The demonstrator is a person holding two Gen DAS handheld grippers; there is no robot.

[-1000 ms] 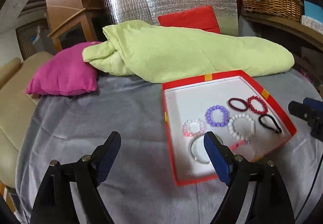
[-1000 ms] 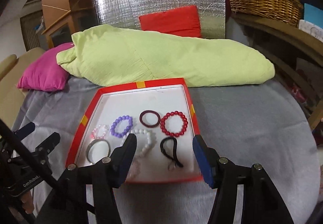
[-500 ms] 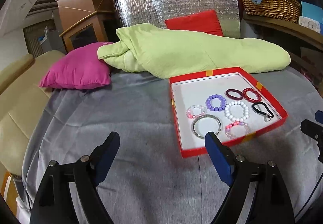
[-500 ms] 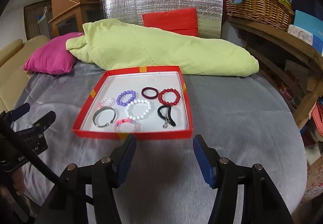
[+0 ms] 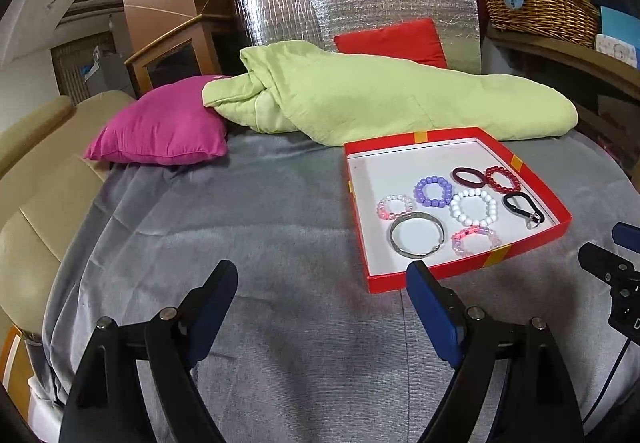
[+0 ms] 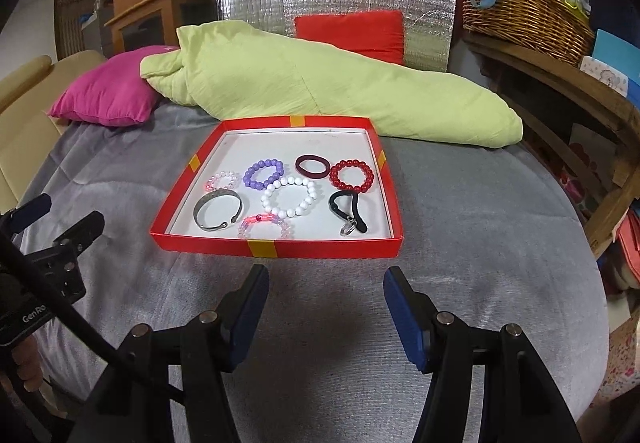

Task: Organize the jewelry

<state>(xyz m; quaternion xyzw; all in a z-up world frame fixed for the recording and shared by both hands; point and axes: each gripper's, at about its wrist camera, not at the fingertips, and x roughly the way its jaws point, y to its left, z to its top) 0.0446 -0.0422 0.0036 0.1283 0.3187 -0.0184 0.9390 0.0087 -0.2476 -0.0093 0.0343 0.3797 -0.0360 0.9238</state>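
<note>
A shallow red tray (image 6: 320, 248) (image 5: 532, 243) with a white floor lies on the grey blanket. It holds several bracelets: purple beads (image 6: 263, 174), white beads (image 6: 291, 196), red beads (image 6: 351, 175), a dark maroon band (image 6: 312, 165), a silver bangle (image 6: 219, 210), two pale pink bead rings (image 6: 264, 226) and a black strap with a ring (image 6: 349, 215). My right gripper (image 6: 325, 285) is open and empty, just in front of the tray's near wall. My left gripper (image 5: 320, 285) is open and empty, over bare blanket to the left of the tray.
A light green quilt (image 6: 320, 99) lies behind the tray, with a magenta pillow (image 5: 160, 131) at its left and a red cushion (image 6: 352, 33) against a silver foil panel. A wicker basket (image 6: 524, 13) stands on a wooden shelf at right. A beige sofa arm (image 5: 32, 179) is at left.
Both grippers have drawn back toward me from over the tray. The tray now lies wholly ahead of the fingertips. Both stay open and empty.
</note>
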